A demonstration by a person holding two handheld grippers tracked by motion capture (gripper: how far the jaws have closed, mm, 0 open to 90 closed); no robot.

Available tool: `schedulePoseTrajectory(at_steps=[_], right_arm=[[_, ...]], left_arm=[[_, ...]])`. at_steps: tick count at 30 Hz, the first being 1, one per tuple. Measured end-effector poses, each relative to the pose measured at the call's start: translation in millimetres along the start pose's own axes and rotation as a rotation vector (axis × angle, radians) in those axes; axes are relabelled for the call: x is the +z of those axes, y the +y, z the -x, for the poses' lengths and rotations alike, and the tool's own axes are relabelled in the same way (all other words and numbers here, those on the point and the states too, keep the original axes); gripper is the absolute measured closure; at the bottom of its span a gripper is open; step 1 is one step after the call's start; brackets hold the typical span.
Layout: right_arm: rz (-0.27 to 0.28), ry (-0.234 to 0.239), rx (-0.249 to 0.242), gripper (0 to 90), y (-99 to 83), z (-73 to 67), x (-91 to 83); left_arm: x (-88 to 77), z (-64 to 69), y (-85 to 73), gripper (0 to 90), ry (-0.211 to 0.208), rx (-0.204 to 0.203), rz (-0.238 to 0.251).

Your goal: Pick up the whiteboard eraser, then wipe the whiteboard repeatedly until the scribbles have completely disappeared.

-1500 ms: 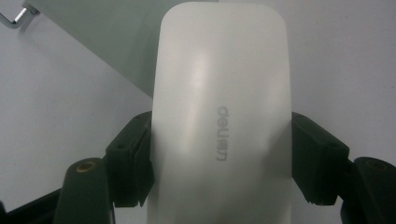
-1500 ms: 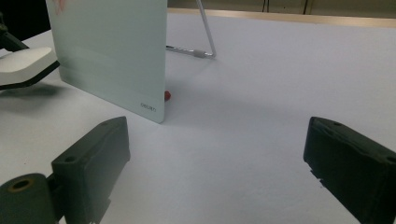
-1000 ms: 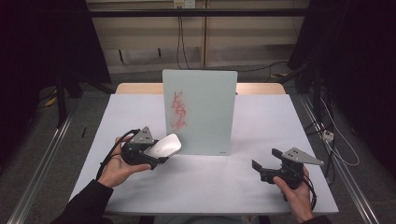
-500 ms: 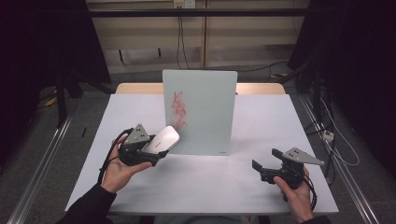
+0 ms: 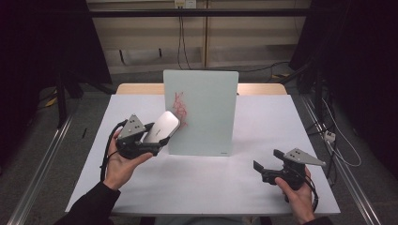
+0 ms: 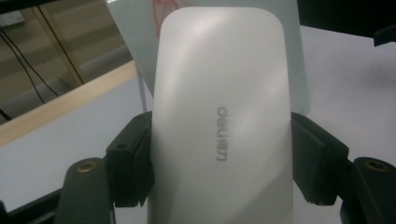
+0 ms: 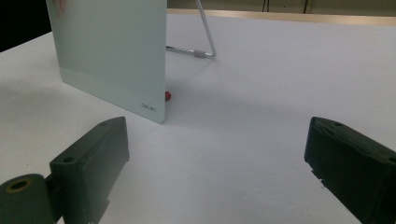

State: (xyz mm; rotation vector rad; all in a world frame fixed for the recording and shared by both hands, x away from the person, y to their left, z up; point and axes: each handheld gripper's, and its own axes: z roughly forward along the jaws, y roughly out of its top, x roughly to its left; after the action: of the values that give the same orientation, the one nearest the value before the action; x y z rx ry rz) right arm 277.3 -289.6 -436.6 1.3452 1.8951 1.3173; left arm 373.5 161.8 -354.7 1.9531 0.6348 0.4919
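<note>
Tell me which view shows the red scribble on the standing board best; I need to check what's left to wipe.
The high view: the whole red scribble shows on the board, beside the white eraser. The left gripper view gives a sliver above the eraser; the right gripper view a trace at the board's top corner.

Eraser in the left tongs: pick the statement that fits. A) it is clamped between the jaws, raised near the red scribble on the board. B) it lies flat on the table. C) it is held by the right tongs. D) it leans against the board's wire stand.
A: the eraser sits pinched between both jaws of the left tongs, lifted off the table beside the red scribble on the board.
</note>
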Motion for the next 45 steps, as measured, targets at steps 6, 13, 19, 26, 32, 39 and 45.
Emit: schedulePoseTrajectory(at_steps=[6, 13, 19, 26, 32, 39, 45], right_arm=[[0.002, 0.0, 0.005, 6.3, -0.1, 0.5, -0.3], [0.002, 0.003, 0.005, 6.3, -0.1, 0.5, -0.4], [0.002, 0.001, 0.004, 6.3, 0.0, 0.2, 0.0], [-0.003, -0.001, 0.02, 6.3, 0.5, 0.9, 2.9], [-0.004, 0.002, 0.007, 6.4, 1.2, -0.1, 3.8], [0.0, 0.007, 0.008, 6.4, 0.9, 0.3, 2.1], [-0.002, 0.01, 0.012, 6.4, 2.0, -0.1, 5.1]], left_arm=[[-0.4, -5.3, 8.4, 31.0, 0.021, -0.02, 0.035], [-0.2, -3.1, 9.8, 31.0, 0.039, -0.027, 0.056], [-1.5, -4.4, 13.3, 31.0, 0.063, -0.031, 0.089], [-2.9, -3.7, 18.4, 31.0, 0.08, 0.006, 0.119], [0.0, -7.0, 21.9, 31.0, 0.106, 0.031, 0.142], [1.9, -4.4, 29.7, 31.0, 0.113, 0.052, 0.159], [11.3, -9.4, 34.8, 31.0, 0.127, 0.055, 0.155]])
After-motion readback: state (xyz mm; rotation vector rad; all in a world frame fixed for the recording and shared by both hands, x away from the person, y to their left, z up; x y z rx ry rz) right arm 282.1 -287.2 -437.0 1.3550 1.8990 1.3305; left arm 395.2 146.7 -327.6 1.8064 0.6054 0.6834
